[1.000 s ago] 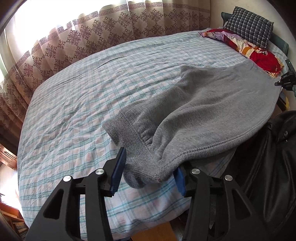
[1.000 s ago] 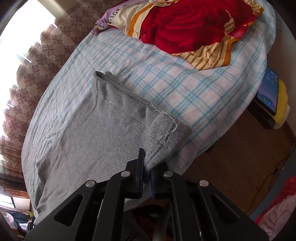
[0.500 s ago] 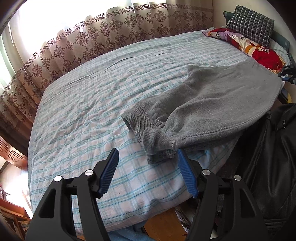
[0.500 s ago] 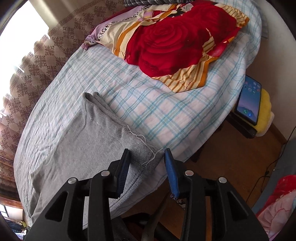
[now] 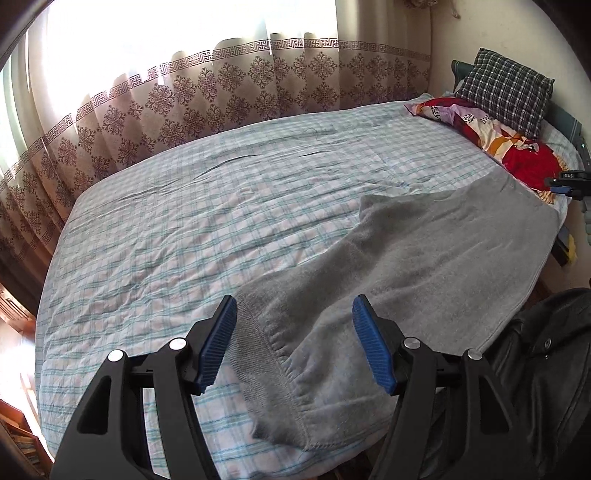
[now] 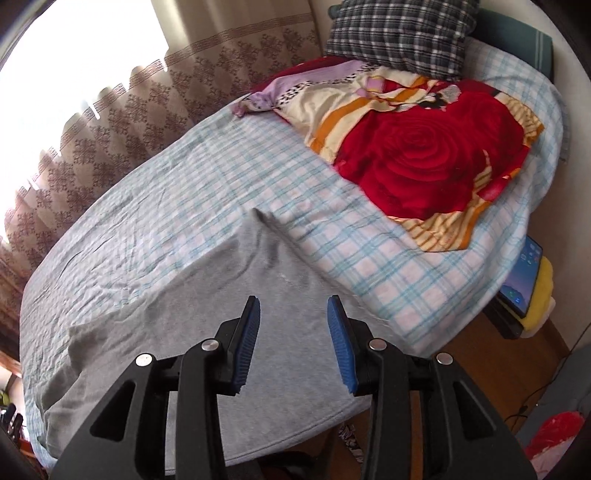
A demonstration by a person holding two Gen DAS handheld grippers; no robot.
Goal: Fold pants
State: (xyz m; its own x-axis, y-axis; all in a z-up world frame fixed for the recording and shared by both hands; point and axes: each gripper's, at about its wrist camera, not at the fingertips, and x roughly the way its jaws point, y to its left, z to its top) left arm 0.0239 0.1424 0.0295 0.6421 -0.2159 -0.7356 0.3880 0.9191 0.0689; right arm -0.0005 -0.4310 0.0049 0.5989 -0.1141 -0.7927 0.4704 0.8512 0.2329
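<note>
**Grey pants released on the bed**

Left wrist view: the left hand-held gripper hung open above the ribbed waistband of the grey fleece pants, which lay on the blue-checked bed.

Right wrist view: the right hand-held gripper hovered open over the pants' other end, holding nothing, at the bed's near edge.

Plaid bedsheet, checked pillow, rose blanket, curtain

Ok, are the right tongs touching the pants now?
Apart. In the right wrist view the right tongs hang open above the grey pants, nothing pinched between the blue pads.
</note>
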